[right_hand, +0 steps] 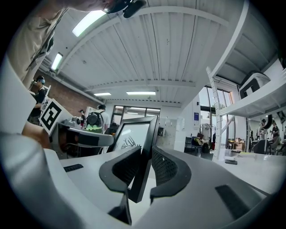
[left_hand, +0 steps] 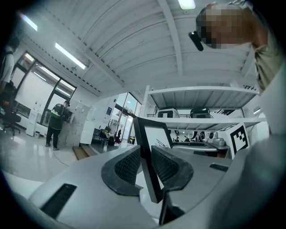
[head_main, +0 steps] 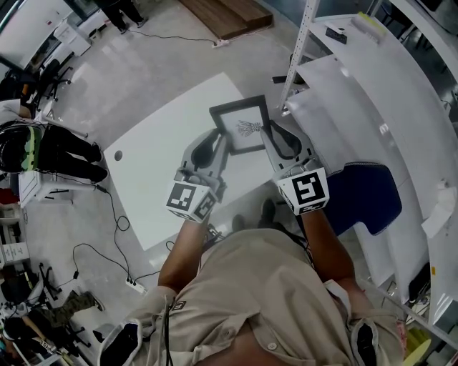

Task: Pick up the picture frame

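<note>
The left gripper (head_main: 215, 143) pinches the picture frame (head_main: 244, 127) by its left edge and the right gripper (head_main: 274, 137) by its right edge, both jaws pressed onto its dark border. A white table (head_main: 161, 161) lies under it, and a shelf post (head_main: 299, 50) stands just beyond.

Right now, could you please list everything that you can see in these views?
picture frame: one, dark rim round a white print, over the table, gripped at both side edges
table: one, white, centre
shelving rack: one, white, right of the table
seat: one, blue, lower right beside the rack
wooden board: one, brown, on the floor at the top
power strip: one, white, floor at lower left, black cables running to it
left gripper: one, grey, shut on the frame's left edge
right gripper: one, grey, shut on the frame's right edge
</note>
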The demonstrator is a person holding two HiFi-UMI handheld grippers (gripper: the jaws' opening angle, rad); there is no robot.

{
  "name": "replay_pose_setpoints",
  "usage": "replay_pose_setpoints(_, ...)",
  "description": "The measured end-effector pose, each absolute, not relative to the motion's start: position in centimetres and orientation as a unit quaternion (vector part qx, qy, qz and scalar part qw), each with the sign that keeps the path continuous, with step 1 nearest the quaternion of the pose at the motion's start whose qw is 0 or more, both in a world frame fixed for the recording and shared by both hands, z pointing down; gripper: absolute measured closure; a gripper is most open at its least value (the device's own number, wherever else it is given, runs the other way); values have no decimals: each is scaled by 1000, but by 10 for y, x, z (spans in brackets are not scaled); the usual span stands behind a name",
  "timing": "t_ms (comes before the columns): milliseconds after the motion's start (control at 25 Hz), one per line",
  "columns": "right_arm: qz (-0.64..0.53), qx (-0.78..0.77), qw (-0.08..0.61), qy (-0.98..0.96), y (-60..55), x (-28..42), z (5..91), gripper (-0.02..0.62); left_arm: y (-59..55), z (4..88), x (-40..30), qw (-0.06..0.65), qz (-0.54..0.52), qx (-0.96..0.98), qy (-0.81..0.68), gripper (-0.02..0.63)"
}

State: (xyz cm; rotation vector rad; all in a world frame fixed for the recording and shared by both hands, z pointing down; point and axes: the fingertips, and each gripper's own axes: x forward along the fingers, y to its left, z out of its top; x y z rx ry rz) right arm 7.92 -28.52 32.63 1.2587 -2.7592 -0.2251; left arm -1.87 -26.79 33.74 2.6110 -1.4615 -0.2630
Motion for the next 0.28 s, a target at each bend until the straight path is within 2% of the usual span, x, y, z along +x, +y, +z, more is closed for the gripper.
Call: replay_pose_setpoints(280,-67,408,52,-909,-282,71,332,511,-263,343,-27,70,-84,864,-491,526)
